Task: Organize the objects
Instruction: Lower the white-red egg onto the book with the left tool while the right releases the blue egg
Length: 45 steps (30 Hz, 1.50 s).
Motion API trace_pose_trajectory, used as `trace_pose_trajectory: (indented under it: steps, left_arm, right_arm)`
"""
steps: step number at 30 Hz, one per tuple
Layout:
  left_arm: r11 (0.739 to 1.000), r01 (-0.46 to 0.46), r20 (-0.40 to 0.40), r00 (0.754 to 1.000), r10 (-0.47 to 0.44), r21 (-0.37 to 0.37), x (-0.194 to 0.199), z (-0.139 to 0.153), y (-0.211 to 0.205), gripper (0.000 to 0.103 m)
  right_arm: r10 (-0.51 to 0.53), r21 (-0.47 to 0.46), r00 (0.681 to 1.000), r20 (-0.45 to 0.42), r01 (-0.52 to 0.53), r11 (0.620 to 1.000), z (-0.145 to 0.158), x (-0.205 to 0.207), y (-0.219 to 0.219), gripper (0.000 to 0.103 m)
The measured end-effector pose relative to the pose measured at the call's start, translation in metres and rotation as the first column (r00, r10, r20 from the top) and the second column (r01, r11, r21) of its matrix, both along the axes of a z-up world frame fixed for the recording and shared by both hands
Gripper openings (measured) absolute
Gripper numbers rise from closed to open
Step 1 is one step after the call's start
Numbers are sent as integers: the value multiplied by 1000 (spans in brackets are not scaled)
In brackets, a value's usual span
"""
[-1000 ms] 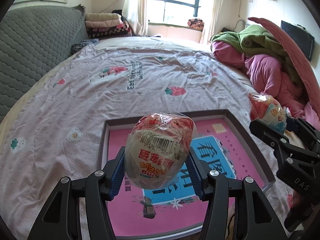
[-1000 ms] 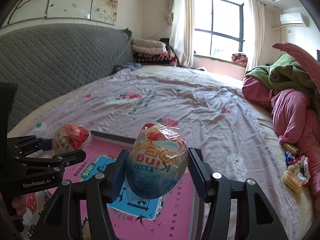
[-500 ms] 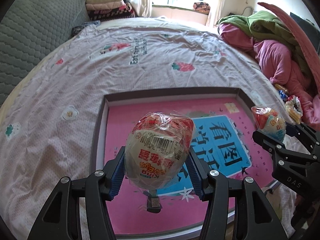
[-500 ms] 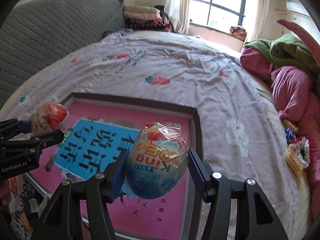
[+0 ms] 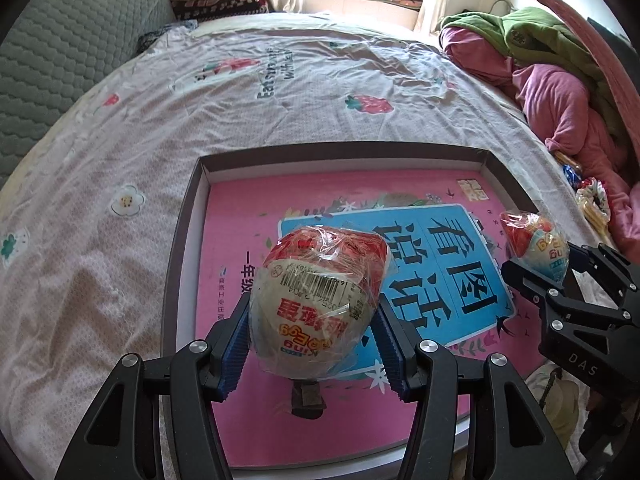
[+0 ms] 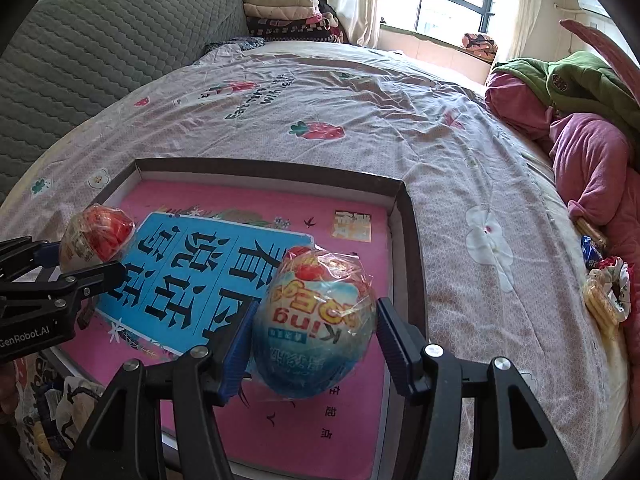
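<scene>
My left gripper (image 5: 316,324) is shut on a red-and-white wrapped toy egg (image 5: 320,300), held above the shallow box (image 5: 184,240) whose floor is a pink and blue printed sheet. My right gripper (image 6: 316,340) is shut on a blue-and-red wrapped toy egg (image 6: 316,324) above the box's right half, near its right wall (image 6: 408,248). Each gripper shows in the other's view: the right one (image 5: 540,268) with its egg (image 5: 536,244), the left one (image 6: 84,264) with its egg (image 6: 96,236).
The box lies on a bed with a strawberry-print sheet (image 5: 280,92). Pink and green bedding (image 5: 552,80) is piled at the right. Snack packets (image 6: 604,288) lie at the bed's right edge. A grey quilted headboard (image 6: 88,48) is at the left.
Both grippers have tilted down and moved forward over the box, each still holding its egg. The box now fills more of both views.
</scene>
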<state>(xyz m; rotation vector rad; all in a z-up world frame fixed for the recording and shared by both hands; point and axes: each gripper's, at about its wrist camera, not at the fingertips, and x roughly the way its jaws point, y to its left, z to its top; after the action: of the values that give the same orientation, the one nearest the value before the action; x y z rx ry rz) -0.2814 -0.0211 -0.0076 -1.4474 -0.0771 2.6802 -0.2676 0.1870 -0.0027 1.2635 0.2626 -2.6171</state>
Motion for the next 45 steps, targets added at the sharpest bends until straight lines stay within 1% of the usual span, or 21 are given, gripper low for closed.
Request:
trace_pose_trajectory:
  steps: [14, 21, 24, 26, 28, 37, 45]
  left_arm:
    - [1000, 0, 39, 999, -1, 12, -3, -7, -2, 59]
    - [1000, 5, 55, 998, -6, 15, -4, -10, -1, 59]
    - [1000, 7, 61, 998, -8, 23, -4, -10, -2, 60]
    - [999, 8, 69, 998, -10, 31, -4, -10, -3, 63]
    - [999, 11, 77, 997, -14, 41, -5, -10, -4, 64]
    - [996, 14, 75, 997, -21, 89, -1, 2, -14, 69]
    - [996, 37, 56, 998, -41, 75, 8, 10, -13, 70]
  right_arm:
    - [-6, 0, 999, 36, 6, 1000, -7, -2, 1, 59]
    - [-18, -27, 998, 52, 19, 999, -7, -4, 5, 59]
    - [-22, -32, 998, 51, 24, 999, -6, -3, 6, 59]
    - [-21, -36, 999, 49, 23, 999, -5, -3, 7, 59]
    - [-23, -37, 999, 44, 24, 999, -3, -2, 6, 59]
    - [-19, -39, 1000, 8, 19, 999, 8, 4, 7, 59]
    - [-22, -54, 1000, -15, 21, 998, 17, 8, 8, 59]
